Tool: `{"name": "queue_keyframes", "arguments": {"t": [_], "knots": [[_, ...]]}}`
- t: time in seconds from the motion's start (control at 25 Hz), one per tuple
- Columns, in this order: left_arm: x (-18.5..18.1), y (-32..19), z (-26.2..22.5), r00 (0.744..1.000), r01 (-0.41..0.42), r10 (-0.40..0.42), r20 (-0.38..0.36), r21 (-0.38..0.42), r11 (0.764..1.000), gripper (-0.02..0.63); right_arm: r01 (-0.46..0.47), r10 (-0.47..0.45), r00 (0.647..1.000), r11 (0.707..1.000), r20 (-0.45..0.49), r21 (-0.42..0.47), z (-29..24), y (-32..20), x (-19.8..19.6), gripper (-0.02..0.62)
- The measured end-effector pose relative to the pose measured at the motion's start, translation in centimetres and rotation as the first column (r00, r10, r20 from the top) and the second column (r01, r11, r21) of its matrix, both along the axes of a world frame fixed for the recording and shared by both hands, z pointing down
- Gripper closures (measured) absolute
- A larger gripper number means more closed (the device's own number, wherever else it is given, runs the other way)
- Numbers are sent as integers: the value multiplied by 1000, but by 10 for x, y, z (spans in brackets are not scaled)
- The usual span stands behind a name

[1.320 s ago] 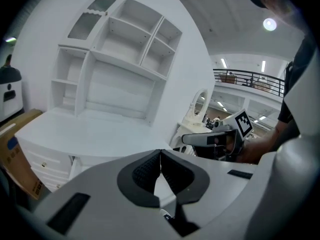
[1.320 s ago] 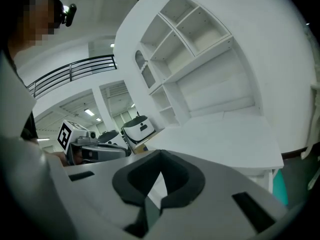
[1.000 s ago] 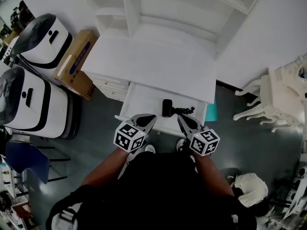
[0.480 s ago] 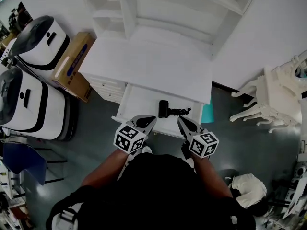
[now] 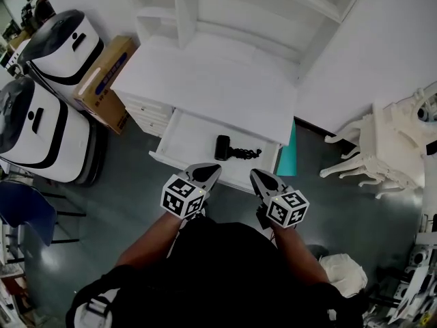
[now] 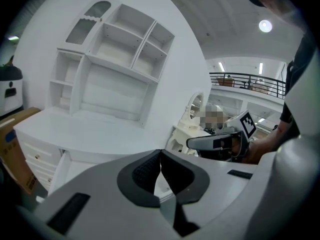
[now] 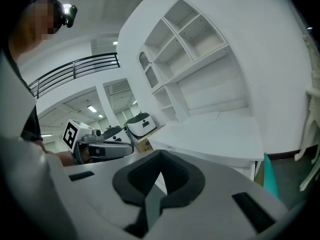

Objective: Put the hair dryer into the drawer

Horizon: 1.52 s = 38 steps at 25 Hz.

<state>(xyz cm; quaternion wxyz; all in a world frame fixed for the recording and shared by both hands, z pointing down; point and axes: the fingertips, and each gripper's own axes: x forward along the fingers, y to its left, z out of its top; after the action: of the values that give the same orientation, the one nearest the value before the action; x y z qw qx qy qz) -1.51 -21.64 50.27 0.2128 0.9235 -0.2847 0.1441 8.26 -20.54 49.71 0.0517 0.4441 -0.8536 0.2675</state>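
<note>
Hair dryer: black hair dryer (image 5: 223, 147) lying in the open drawer (image 5: 186, 137), towards its right half, with its coiled cord (image 5: 246, 153) trailing to the right.
Drawer: white, pulled out from under the table (image 5: 212, 87); the left half of its floor is bare.
Left tongs: the left tongs (image 5: 212, 170) are closed tip to tip with nothing between them, and hang just over the drawer's front edge, apart from the hair dryer.
Right tongs: the right tongs (image 5: 255, 175) are likewise pressed together and empty, at the front edge near the drawer's right end.
Table: white top, bare, with a white shelf unit (image 5: 225, 5) rising behind it.
Surroundings: a teal panel (image 5: 291, 157) just beside the drawer's right end; a cardboard box (image 5: 104, 82) and two white-and-black machines (image 5: 41, 125) to the left; white carved furniture (image 5: 389, 142) to the right, on a dark floor.
</note>
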Motion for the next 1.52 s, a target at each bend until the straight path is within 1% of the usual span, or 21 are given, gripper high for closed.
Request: {"name": "queue_keyframes", "arguments": {"t": [0.32,0.68,1.12,1.52], "knots": [[23,46,-9,1000,22,-22,1,22,1000,595,13,-13,1000,1000,1,16,0,48,24,569],[42,91,-8,999,41,-42,20,30,999,595,44,-44,999,999,13,27,1,93,40,569],[70,115,-12,997,20,-24,69,68,997,595,56,-58,998,997,38,49,-2,115,61,569],[76,125,-15,996,8,-15,85,75,997,595,59,-62,997,996,39,60,-5,121,65,569]]}}
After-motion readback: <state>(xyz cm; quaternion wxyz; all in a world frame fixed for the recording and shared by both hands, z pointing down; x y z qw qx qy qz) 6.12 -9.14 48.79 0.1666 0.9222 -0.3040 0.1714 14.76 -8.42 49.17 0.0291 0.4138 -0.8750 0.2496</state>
